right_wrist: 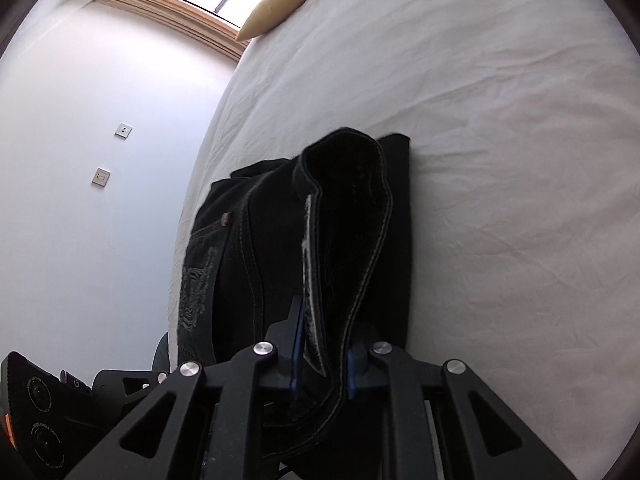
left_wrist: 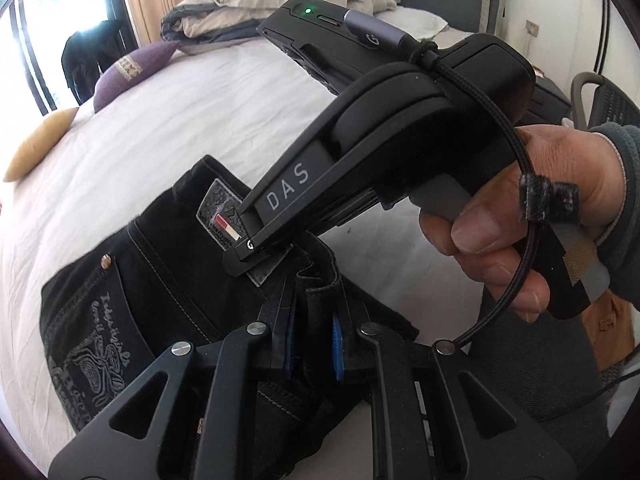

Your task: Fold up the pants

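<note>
pants (left_wrist: 160, 280), black, lie bunched on the white bed (left_wrist: 140, 128); my left gripper (left_wrist: 314, 340) pinches a fold of the waistband, my right gripper (right_wrist: 320, 356) is clamped on the same waistband.

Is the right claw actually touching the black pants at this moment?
Touching. The right wrist view shows the right claw shut on the black pants' waistband, with the blue pads pressed against the fabric on both sides.
</note>
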The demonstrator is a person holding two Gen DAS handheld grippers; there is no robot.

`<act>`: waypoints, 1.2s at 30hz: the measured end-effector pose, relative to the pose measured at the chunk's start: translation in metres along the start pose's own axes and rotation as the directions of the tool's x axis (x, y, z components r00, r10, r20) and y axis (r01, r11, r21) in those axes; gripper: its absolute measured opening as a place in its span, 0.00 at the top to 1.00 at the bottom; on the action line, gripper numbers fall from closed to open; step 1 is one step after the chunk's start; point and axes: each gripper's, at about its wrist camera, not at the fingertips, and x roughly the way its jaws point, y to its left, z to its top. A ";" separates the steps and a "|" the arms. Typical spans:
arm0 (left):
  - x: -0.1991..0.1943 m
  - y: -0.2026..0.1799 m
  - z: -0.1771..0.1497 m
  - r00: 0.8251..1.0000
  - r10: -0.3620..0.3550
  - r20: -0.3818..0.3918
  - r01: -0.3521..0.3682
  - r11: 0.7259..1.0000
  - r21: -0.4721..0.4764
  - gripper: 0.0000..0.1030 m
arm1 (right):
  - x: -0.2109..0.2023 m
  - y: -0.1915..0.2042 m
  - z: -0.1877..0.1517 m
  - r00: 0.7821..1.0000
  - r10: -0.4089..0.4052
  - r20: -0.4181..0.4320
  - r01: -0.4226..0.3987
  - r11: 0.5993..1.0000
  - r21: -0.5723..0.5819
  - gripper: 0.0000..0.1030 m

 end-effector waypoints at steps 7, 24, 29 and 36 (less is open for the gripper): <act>-0.037 0.028 -0.010 0.991 -0.115 0.066 0.123 0.985 -0.117 0.85 | -0.025 0.003 0.000 0.998 -0.002 0.061 0.001 1.000 0.018 0.47; -0.023 0.150 -0.079 0.989 -0.132 0.068 0.148 0.845 -0.515 0.85 | 0.012 0.025 -0.005 0.998 0.043 -0.038 -0.044 0.999 -0.027 0.56; -0.023 0.162 -0.083 0.979 -0.165 0.116 0.201 0.830 -0.521 0.85 | -0.006 0.010 -0.022 0.996 0.091 -0.007 -0.091 0.996 0.008 0.77; -0.009 0.237 -0.038 0.974 -0.164 0.159 0.223 0.833 -0.506 0.85 | -0.010 0.066 -0.007 0.963 0.270 -0.004 -0.267 0.951 -0.156 0.39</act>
